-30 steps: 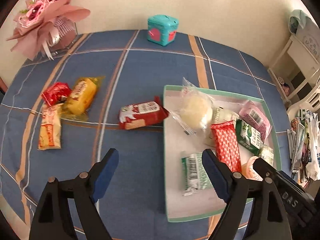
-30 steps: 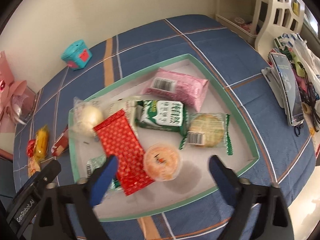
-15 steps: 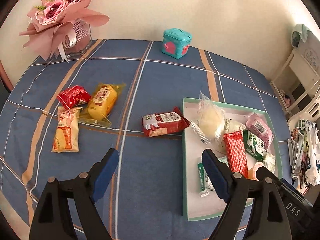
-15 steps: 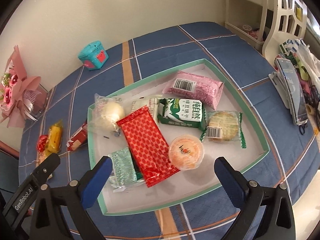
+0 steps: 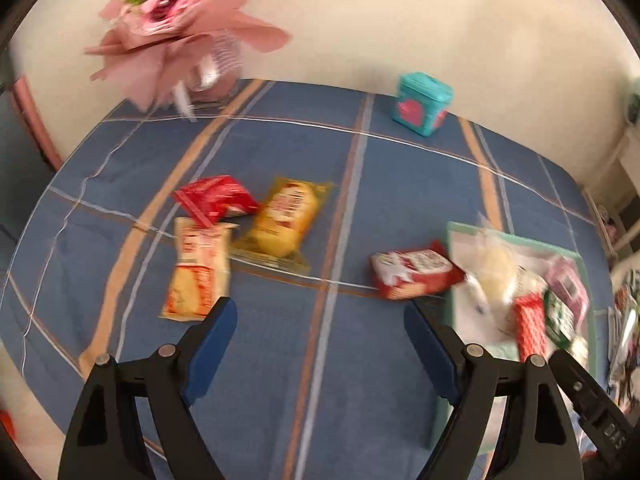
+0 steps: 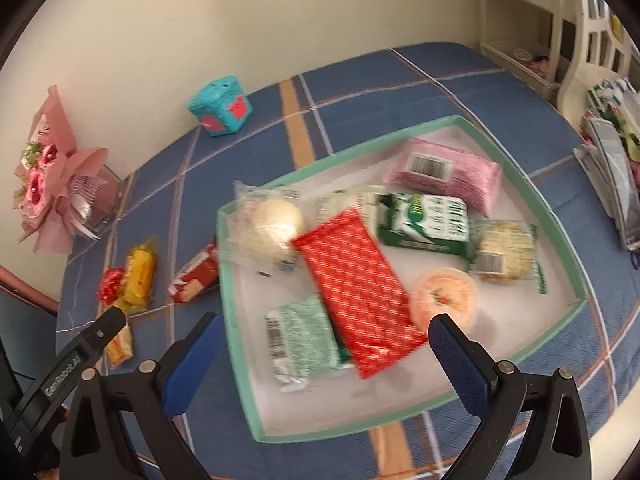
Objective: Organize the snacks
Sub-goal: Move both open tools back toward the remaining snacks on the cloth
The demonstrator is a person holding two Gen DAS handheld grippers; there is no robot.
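Above the tablecloth [image 5: 360,360], both fingers spread, empty.

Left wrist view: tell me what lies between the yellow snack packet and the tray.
In the left wrist view, one red-and-white snack packet lies on the blue cloth between the yellow snack packet and the tray, close against the tray's edge. The rest is bare cloth.

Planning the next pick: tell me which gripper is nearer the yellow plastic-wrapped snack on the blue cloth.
Left. The left gripper hangs open over the cloth just short of the yellow snack; the right gripper hangs open over the tray, farther away.
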